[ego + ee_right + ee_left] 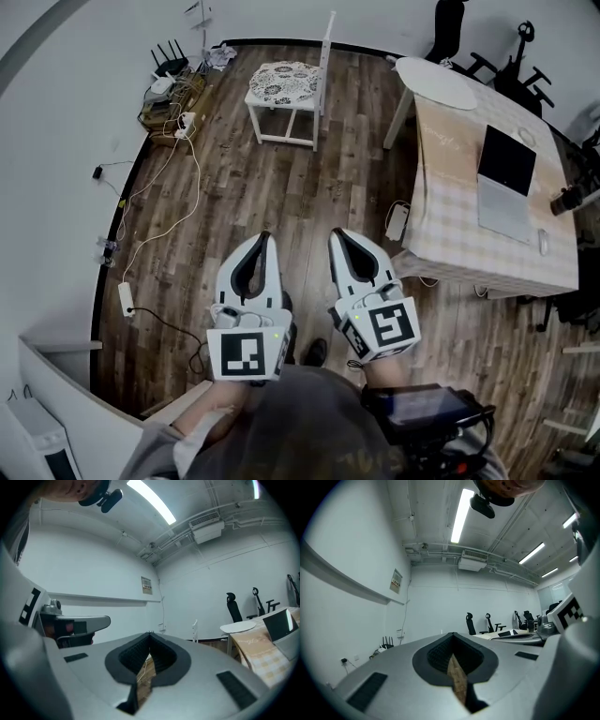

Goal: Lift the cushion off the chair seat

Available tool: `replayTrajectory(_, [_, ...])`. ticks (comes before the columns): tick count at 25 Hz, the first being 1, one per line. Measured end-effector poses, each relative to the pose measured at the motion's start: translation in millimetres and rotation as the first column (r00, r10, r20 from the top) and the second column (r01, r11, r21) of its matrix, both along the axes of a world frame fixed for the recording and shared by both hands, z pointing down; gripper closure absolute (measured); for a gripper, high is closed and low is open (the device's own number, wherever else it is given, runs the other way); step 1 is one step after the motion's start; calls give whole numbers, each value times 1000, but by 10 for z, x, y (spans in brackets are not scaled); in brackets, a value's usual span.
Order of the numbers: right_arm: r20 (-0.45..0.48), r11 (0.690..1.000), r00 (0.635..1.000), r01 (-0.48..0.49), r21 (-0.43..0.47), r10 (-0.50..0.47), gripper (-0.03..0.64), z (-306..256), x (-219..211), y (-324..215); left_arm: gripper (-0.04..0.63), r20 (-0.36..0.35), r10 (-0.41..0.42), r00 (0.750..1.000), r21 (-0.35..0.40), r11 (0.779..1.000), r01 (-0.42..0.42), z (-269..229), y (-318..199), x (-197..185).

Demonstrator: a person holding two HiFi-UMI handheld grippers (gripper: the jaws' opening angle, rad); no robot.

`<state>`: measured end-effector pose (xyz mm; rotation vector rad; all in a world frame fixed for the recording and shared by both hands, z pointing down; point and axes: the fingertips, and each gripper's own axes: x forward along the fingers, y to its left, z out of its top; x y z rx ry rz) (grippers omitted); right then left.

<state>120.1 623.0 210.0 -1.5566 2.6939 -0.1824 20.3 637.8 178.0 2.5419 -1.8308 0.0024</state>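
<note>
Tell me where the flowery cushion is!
In the head view, the cushion lies on the white chair, top middle, between the cable pile at left and the table at right.

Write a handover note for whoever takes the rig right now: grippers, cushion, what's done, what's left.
Left gripper: shut, nothing between its jaws.
Right gripper: shut, nothing between its jaws. The two are held side by side, low in front of the person.
Cushion: patterned, lying on the seat of the white chair across the wooden floor, well away from both grippers.
Done: nothing yet; the cushion is untouched.
Left: walk up to the chair, open the jaws, grip the cushion's edge, lift it clear of the seat.
</note>
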Motion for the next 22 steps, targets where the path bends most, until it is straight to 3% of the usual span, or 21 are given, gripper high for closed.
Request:
replayTrajectory(11, [-21, 999, 999, 24, 28, -24, 611, -255, -500, -1073, 589, -52, 20, 998, 58, 998, -17, -267, -1102, -448])
replayTrajectory(22, [-56, 996, 997, 55, 71, -51, 609, -421, -1048, -1850, 589, -76, -7, 997, 106, 994, 15, -383, -1810, -1030])
